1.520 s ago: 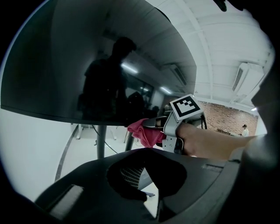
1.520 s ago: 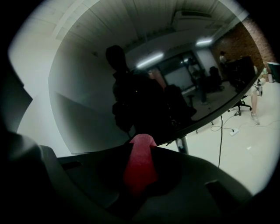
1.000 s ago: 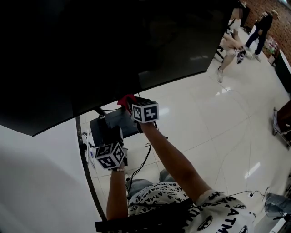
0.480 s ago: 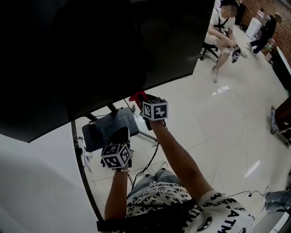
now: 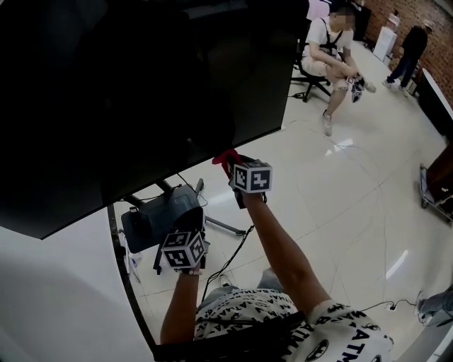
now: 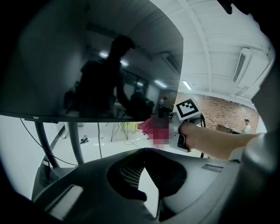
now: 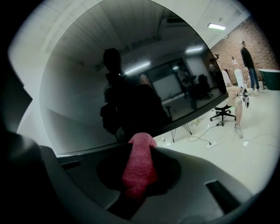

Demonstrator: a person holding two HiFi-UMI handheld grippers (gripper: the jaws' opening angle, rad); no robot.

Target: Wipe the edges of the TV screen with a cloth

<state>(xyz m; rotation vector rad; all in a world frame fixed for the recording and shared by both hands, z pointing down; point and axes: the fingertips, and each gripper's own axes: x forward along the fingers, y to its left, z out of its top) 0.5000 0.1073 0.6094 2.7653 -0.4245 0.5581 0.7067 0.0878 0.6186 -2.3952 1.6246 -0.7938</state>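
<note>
Looking down from the head view, a large dark TV screen [image 5: 141, 92] fills the upper left and tilts across the frame, its glass reflecting a dim figure. The right gripper [image 5: 232, 167] is raised to the screen's lower edge, near the bottom right corner. Its jaws are clamped on a red cloth [image 5: 225, 157], which sticks out as a rolled wad between them. The cloth sits right at the edge of the screen, though actual contact cannot be confirmed. The left gripper [image 6: 145, 173] hangs lower and to the left, just beside the black base [image 5: 159, 215] of the TV stand. Its jaws are drawn together at the tips with nothing held between them, and only a sliver of pale floor shows through behind. The glossy white floor [image 5: 333, 205] spreads out to the right. Well away at the top right, a person [image 5: 327, 53] sits on an office chair [image 5: 308, 79]. Another person [image 5: 410, 46] stands near a brick wall [image 5: 417, 14].
</note>
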